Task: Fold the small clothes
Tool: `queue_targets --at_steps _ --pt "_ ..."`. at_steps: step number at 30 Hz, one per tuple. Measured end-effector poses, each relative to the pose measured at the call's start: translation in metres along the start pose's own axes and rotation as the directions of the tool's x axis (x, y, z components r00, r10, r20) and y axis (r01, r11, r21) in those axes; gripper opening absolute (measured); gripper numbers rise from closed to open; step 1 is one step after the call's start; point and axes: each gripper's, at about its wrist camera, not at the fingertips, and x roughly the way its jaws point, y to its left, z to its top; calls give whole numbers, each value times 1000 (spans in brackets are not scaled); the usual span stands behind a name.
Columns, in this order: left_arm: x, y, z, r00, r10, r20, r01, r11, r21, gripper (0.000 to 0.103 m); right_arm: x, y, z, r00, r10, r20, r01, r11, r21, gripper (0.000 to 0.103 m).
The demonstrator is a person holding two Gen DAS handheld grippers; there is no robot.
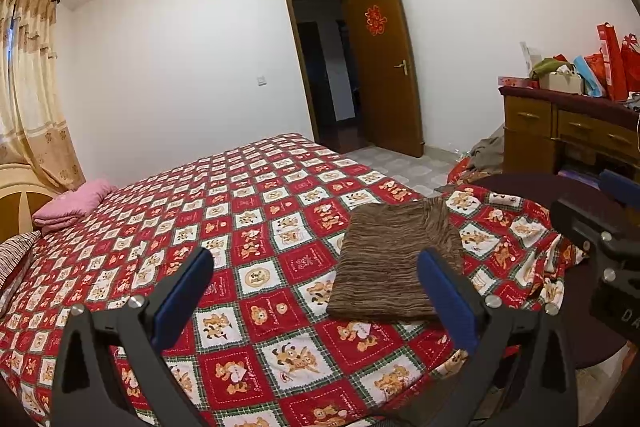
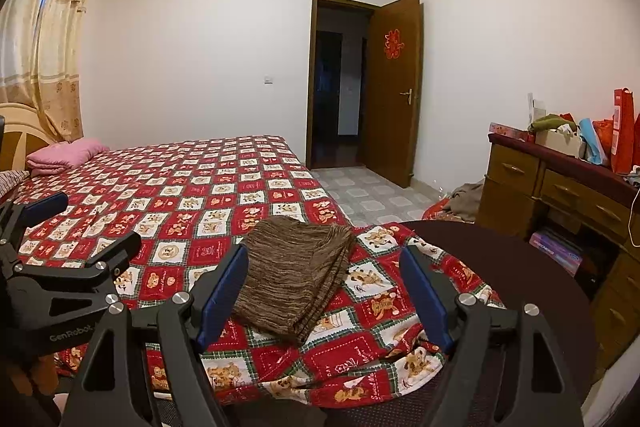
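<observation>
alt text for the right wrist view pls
A folded brown garment lies on a bed covered by a red bear-print quilt, just beyond the open right hand-held gripper, which holds nothing. The left hand-held gripper shows at the left edge; behind are an open door and a cluttered dresser.

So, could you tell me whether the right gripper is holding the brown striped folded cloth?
No, the right gripper stands open above the brown striped folded cloth, touching nothing.

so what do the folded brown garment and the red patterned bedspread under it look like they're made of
Folded brown striped garment: looks like a soft ribbed knit, matte, with fine wavy lines across it and thick stacked edges. Red checked bedspread with cartoon bears: likely thin printed cotton or a blend, matte, lying flat on top and wrinkling at the corner.
</observation>
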Motion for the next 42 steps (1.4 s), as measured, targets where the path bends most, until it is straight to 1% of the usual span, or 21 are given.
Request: queue_targets --at_steps 42 --pt "3 3 -5 1000 1 -10 -1 1000 -4 103 6 -1 -4 1000 -2 -13 2 1000 6 79"
